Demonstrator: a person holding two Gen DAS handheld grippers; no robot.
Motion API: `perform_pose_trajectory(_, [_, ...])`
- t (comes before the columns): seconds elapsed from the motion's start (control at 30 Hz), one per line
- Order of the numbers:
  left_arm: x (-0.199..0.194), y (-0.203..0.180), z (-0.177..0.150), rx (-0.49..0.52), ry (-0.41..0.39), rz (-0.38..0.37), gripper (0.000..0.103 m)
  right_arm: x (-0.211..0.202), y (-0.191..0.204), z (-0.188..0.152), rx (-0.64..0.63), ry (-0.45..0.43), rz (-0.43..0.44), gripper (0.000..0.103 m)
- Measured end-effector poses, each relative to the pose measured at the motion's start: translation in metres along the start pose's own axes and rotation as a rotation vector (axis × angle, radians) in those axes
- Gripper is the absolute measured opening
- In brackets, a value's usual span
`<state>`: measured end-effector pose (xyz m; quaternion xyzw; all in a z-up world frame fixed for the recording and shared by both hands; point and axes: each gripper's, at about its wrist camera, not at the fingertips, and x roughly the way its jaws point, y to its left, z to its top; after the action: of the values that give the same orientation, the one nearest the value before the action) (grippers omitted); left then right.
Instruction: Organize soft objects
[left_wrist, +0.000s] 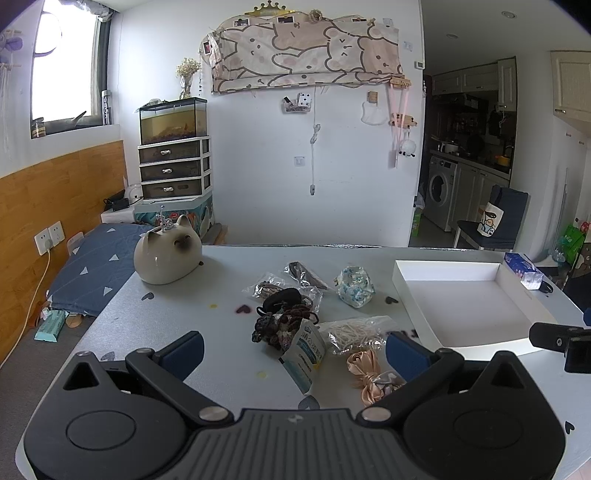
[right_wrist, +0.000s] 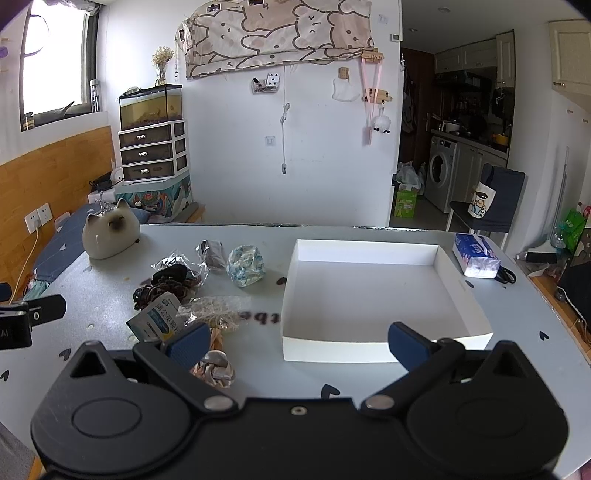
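Satin scrunchie (left_wrist: 369, 373) just ahead of gaping left hand-held gripper (left_wrist: 295, 352)

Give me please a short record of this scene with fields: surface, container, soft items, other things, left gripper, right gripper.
surface: grey table with small heart marks
container: white tray, nothing inside
soft items: pile left of the tray, with dark hair ties, peach satin scrunchie, patterned cloth bundle, several plastic packets
other things: cat figurine, tissue pack
left gripper: jaws open, holding nothing
right gripper: jaws open, holding nothing
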<state>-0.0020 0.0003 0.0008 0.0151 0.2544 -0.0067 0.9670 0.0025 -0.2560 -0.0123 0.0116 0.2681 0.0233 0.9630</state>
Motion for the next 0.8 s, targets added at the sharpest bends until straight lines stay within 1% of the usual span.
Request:
perform_pose_trajectory(0.23, [0.0,0.0,0.0,-0.002,0.001,0.0,0.103,0.0,-0.002,-0.002,-0.001,0.002,-0.001,0.103])
perform_pose_trajectory(0.37, [0.0,0.0,0.0,-0.002,0.001,-0.001,0.103,0.001,0.006,-0.004,0.0,0.007,-0.005,0.103])
perform_pose_trajectory(0.8, [0.005,-0.007,-0.001,-0.003,0.006,-0.005,0.103,0.002,0.011,-0.006,-0.001,0.015,-0.007,0.103])
